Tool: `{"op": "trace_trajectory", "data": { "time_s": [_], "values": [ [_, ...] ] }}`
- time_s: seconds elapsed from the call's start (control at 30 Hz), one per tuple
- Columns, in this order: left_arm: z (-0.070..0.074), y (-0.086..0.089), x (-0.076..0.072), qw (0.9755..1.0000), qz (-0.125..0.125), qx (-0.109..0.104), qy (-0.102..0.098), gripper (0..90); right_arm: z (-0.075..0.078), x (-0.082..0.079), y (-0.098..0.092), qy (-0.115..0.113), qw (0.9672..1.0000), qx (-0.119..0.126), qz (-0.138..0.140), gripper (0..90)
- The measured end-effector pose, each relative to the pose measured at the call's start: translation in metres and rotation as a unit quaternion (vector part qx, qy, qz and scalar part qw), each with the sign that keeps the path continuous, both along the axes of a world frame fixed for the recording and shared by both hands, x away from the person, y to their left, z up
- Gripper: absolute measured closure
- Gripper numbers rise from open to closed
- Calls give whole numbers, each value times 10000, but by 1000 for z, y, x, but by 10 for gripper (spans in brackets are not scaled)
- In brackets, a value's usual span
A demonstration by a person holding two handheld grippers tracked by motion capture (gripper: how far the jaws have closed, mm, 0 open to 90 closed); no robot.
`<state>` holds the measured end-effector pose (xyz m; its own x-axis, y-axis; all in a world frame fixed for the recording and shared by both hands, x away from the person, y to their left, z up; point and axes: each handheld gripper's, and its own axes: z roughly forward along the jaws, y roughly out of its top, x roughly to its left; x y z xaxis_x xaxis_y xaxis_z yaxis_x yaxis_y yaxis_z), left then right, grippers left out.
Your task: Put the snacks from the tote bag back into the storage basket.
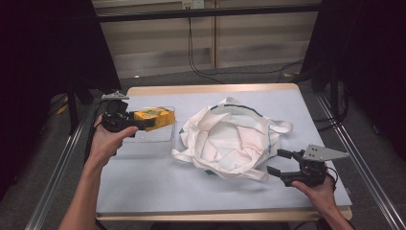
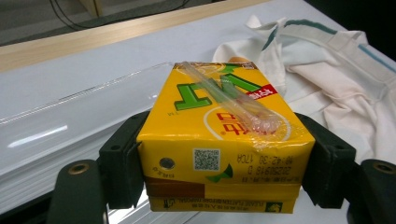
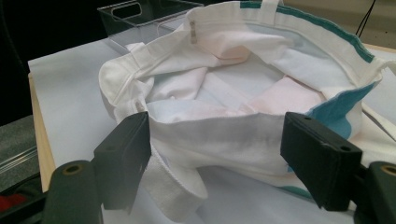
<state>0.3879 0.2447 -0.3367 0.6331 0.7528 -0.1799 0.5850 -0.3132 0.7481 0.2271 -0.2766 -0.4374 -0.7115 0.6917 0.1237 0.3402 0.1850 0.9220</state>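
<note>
A yellow drink carton [image 1: 154, 118] with a straw taped to its top [image 2: 219, 135] is held over a clear plastic bin [image 1: 152, 138] at the table's left. My left gripper [image 1: 139, 122] is shut on the carton, one jaw on each side [image 2: 224, 172]. A white cloth tote bag [image 1: 230, 139] with teal trim lies open in the middle of the table [image 3: 243, 93]. My right gripper [image 1: 278, 162] stands open just off the bag's near right edge, its jaws wide apart on either side of the bag's rim [image 3: 217, 154].
The table [image 1: 158, 187] has a pale blue-grey cover and a wooden edge. The clear bin [image 3: 135, 18] sits beyond the bag in the right gripper view. Metal rails run along both sides of the table. Cables hang behind the far edge.
</note>
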Motion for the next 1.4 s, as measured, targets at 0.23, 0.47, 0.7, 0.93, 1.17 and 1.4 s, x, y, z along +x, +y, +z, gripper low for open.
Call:
{"op": "trace_trajectory", "data": {
  "time_s": [0.23,0.47,0.7,0.93,1.17,1.4],
  "values": [
    [1,8,15,9987,319,166,354,276,-3,5,-1,33,10000,-46,40,237],
    [0,2,26,9959,480,410,652,277,-4,5,-5,46,10000,-20,34,235],
    [3,2,30,9934,596,480,855,277,-4,3,-4,10,10000,-71,25,235],
    [4,-4,36,9909,669,641,974,277,-2,-1,-2,-11,9999,-110,46,235],
    [5,-9,45,9871,646,842,1198,277,-1,-3,1,-20,9999,-146,48,234],
    [3,-17,58,9799,639,1126,1521,277,-1,-1,0,-30,9999,-122,66,233]
  ]
}}
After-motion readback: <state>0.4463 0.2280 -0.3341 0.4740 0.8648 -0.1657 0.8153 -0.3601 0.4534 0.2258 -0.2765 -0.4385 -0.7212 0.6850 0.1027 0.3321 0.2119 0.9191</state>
